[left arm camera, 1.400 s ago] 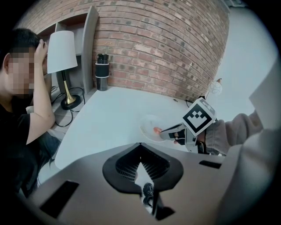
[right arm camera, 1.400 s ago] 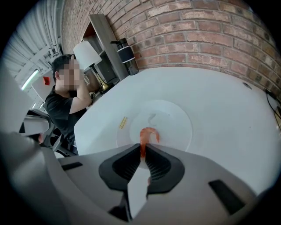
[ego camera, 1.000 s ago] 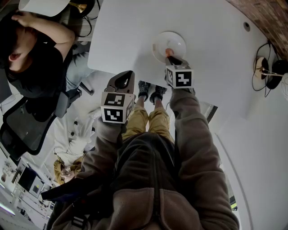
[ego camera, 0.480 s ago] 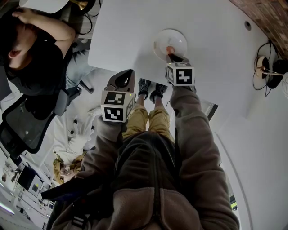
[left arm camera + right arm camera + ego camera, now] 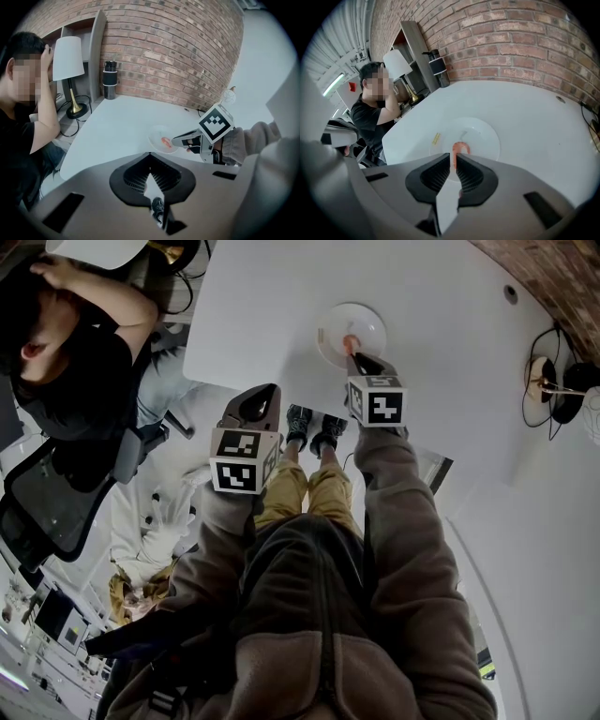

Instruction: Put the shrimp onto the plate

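A small orange shrimp [image 5: 349, 341] lies curled on the white plate [image 5: 354, 317] near the front edge of the white table [image 5: 441, 324]. My right gripper [image 5: 356, 357] reaches over the plate's near rim. In the right gripper view its jaws [image 5: 453, 157] stand almost together, pinching one end of the shrimp [image 5: 460, 148] low over the plate [image 5: 485, 136]. The left gripper view shows the shrimp [image 5: 166, 141] at the right gripper's tip [image 5: 176, 139]. My left gripper [image 5: 265, 392] hangs shut and empty off the table's front edge, with the floor visible below its jaws [image 5: 150, 154].
A person [image 5: 66, 352] sits at the table's left end. A lamp [image 5: 68, 61] and a black bottle [image 5: 109, 79] stand at the far left by the brick wall. Cables and headphones [image 5: 562, 385] lie at the right. A small yellow tag [image 5: 436, 138] lies left of the plate.
The right gripper has stayed at the plate's near rim with the shrimp at its tip, shifting only slightly. The left gripper has not moved.
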Demonstrator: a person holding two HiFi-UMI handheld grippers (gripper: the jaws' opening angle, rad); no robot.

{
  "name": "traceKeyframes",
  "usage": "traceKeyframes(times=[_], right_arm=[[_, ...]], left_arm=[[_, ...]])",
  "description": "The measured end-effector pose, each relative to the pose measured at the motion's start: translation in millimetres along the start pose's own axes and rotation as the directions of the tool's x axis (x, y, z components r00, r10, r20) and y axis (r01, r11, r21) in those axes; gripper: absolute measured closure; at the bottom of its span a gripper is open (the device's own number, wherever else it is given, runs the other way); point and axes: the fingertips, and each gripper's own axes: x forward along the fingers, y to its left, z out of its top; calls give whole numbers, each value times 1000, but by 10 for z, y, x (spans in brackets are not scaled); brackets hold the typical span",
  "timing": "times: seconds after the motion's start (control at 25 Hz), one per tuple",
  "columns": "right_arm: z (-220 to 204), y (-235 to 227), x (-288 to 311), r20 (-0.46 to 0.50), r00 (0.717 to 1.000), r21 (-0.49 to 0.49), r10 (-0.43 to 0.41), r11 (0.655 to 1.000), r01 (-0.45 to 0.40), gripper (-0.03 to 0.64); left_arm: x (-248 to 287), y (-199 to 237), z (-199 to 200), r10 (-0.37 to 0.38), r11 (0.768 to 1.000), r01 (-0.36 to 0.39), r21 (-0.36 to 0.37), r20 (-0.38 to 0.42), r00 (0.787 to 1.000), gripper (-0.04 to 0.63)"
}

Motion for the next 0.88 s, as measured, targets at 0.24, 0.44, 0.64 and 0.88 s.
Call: traceKeyframes(times=[0.24,0.44,0.64,0.88], right_arm=[[303,58,-438,124,992,-21,-22,999,25,591],[588,137,-983,239,970,-37,-41,998,51,591],[868,202,-1518,343,938,-57,-57,995,81,592],[1114,248,-2018,440,896,-84,-67,990,115,615]], left_arm=[[-77,-120,239,-19,999,17,27,52,998,591],[-222,-268,525,-38,998,32,54,110,993,591],[-388,-406,873,-56,996,42,79,181,982,591],[-546,-557,1180,-73,993,49,105,238,969,591]])
